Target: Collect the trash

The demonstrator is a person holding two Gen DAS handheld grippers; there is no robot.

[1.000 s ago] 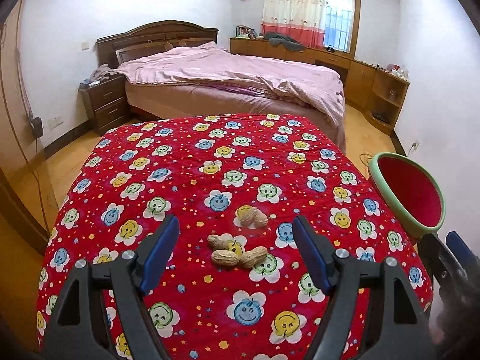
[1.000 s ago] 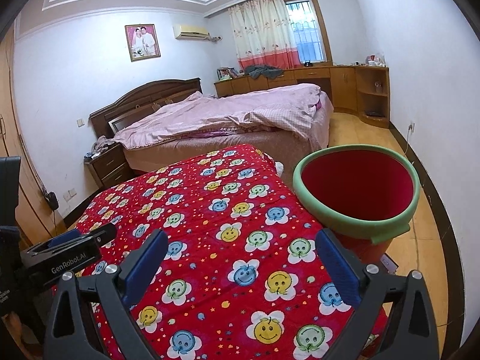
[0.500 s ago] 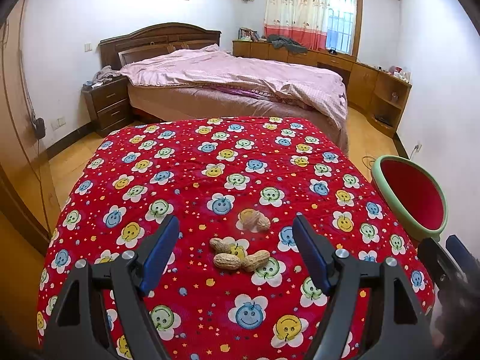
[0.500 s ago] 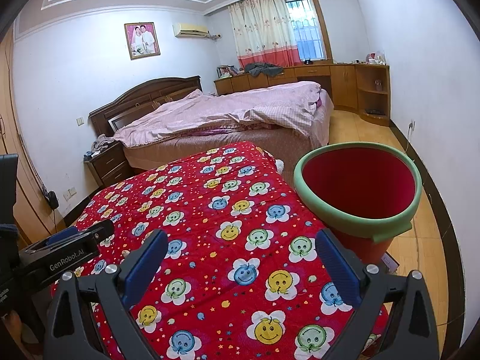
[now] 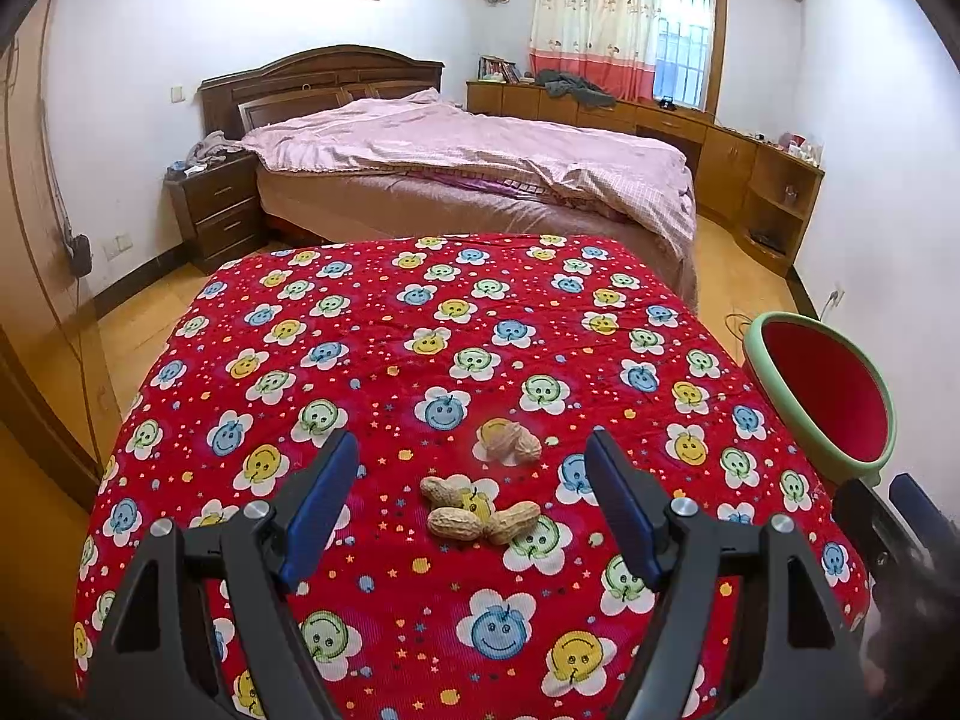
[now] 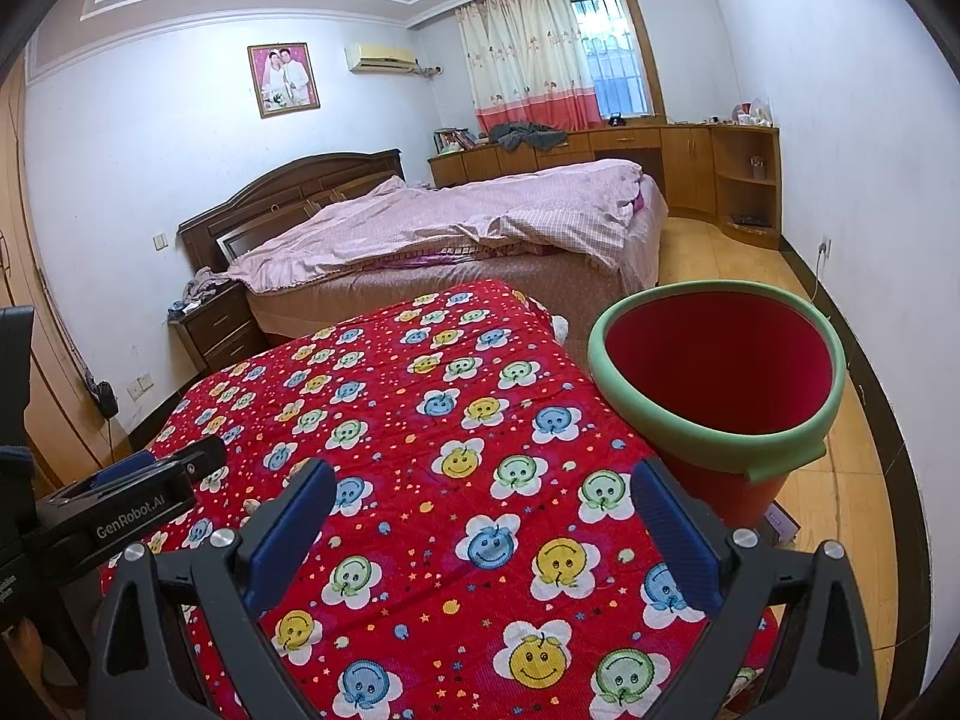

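Observation:
Three peanuts in their shells [image 5: 480, 513] lie close together on the red smiley-flower tablecloth [image 5: 420, 312]. A cracked, paler shell [image 5: 507, 441] lies just beyond them. My left gripper [image 5: 471, 449] hovers over the peanuts, open, with nothing between its blue pads. My right gripper [image 6: 480, 474] is also open and holds nothing, above the cloth's right side. A red bin with a green foam rim [image 6: 708, 429] stands on the floor by the table's right edge, and it also shows in the left wrist view [image 5: 774, 372].
Past the table's far edge stands a bed with a pink cover [image 5: 480, 150], with a nightstand [image 5: 219, 210] to its left. Wooden cabinets [image 6: 690, 162] run along the far wall under the window. Wood floor surrounds the table.

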